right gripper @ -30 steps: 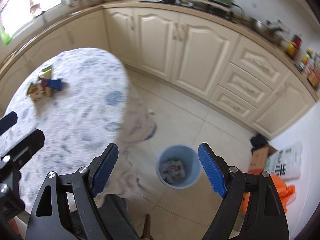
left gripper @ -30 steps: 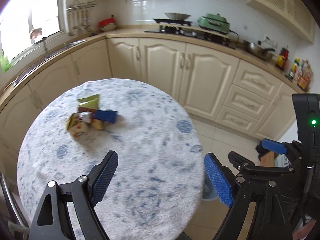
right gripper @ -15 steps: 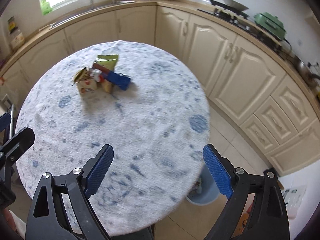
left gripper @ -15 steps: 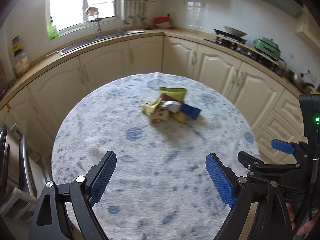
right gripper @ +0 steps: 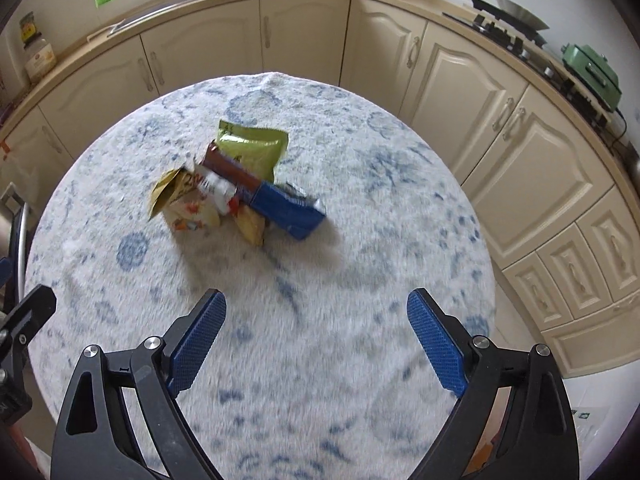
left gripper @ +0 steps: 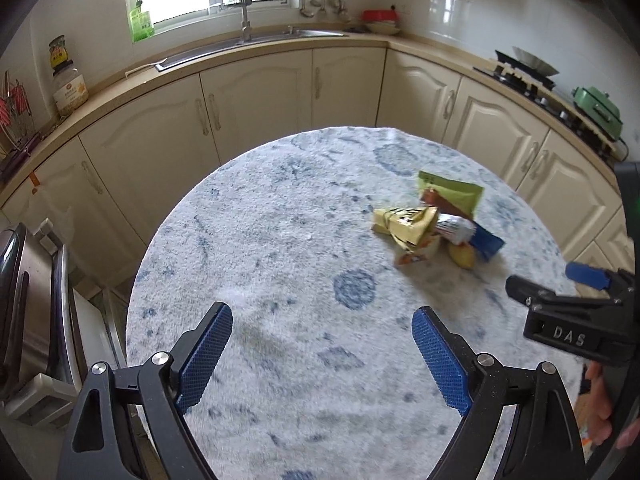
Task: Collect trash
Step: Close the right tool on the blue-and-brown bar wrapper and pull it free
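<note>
A round table (right gripper: 360, 240) covered in a white cloth with blue motifs fills both views. The trash lies in one small heap on it, toward the far half. In the right wrist view the heap holds a green packet (right gripper: 252, 148) at the far side, a brown bar wrapper (right gripper: 232, 170) lying across it, a blue carton (right gripper: 290, 210) to the right, a yellow-gold wrapper (right gripper: 170, 192) to the left, and a pale crumpled packet (right gripper: 192, 216) at the near side; all touch or overlap. The printing on them is too blurred to read, apart from what looks like a large "2" on the yellow-gold wrapper.

The right gripper (right gripper: 316, 340) hovers over the near part of the table, jaws spread wide and empty, well apart from the heap. The left gripper (left gripper: 322, 354) is likewise wide and empty, above the near cloth, with the heap (left gripper: 432, 224) off to its far right. In the left wrist view the right gripper's black body at the right edge bears raised letters "DAS" (left gripper: 570, 336).

Cream cabinets (right gripper: 460, 80) curve behind the table; a jar with a yellow label (left gripper: 68, 80), unreadable, stands on the counter at far left.
</note>
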